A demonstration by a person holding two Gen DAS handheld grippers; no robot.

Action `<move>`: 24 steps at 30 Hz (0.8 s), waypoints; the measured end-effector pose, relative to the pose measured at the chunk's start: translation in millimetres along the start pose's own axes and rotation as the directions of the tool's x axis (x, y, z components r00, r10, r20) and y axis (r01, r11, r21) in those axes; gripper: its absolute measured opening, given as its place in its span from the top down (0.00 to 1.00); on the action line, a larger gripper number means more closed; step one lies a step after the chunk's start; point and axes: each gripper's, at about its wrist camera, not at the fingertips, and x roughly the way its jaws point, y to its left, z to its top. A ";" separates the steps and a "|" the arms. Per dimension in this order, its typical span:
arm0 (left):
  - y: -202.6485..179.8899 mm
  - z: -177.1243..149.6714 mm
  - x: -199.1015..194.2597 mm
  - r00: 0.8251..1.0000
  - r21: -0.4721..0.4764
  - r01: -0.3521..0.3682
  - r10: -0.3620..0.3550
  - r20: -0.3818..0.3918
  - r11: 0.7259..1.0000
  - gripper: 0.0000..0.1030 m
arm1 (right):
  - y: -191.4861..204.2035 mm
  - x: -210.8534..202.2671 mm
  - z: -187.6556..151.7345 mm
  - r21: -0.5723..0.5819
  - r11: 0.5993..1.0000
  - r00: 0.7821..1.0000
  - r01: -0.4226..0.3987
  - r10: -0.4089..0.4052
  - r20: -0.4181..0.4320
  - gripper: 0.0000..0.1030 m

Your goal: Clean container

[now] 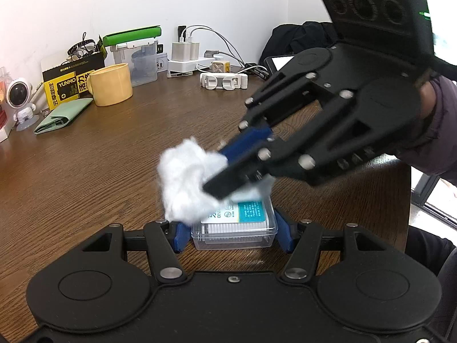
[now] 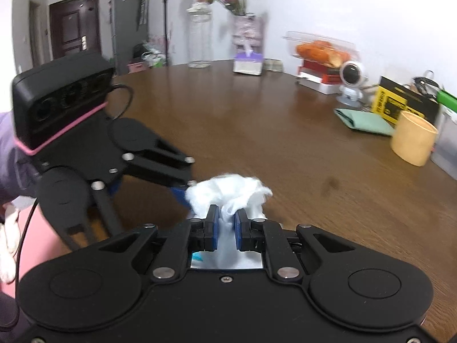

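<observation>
Low in the frame, our left claw (image 1: 232, 235) clamps a clear plastic box (image 1: 234, 228) with a teal-and-white label; our right claw (image 2: 226, 223) pinches fluffy white cotton (image 2: 228, 191) against its lid.

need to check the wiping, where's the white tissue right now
The white tissue is pinched in the right gripper, resting on the clear container that the left gripper holds at the table's near edge.

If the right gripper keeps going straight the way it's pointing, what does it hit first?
Probably the clear container held by the left gripper. The right gripper, shut on the white wad, angles down onto its lid; depth is hard to judge.
</observation>
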 end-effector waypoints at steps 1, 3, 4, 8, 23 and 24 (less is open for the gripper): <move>0.0 0.0 0.0 1.000 0.000 0.000 0.000 0.000 1.000 0.44 | 3.4 -1.0 -0.4 -0.007 1.000 1.000 -0.010 0.010 -0.002 0.87; 0.0 0.1 0.0 1.000 0.000 0.000 0.000 0.000 1.000 0.44 | 10.3 -2.9 -1.3 -0.022 0.999 1.000 -0.029 0.029 -0.007 0.87; 0.1 0.1 0.0 1.000 0.000 0.000 0.000 0.000 1.000 0.44 | 13.7 -3.8 -1.7 -0.029 0.999 0.999 -0.038 0.038 -0.009 0.87; 0.2 0.1 -0.1 1.000 0.000 0.001 -0.001 0.000 1.000 0.44 | 21.5 -12.3 -4.8 -0.049 0.997 0.998 -0.063 0.061 -0.030 0.87; 0.4 0.2 -0.3 1.000 0.001 0.000 0.000 0.000 1.000 0.44 | -23.6 -12.0 -7.3 0.046 0.995 0.996 0.089 -0.088 -0.015 0.87; 0.4 0.2 -0.3 1.000 0.002 0.000 0.000 0.000 1.000 0.44 | -22.5 -9.9 -6.2 0.045 0.995 0.996 0.088 -0.088 -0.012 0.87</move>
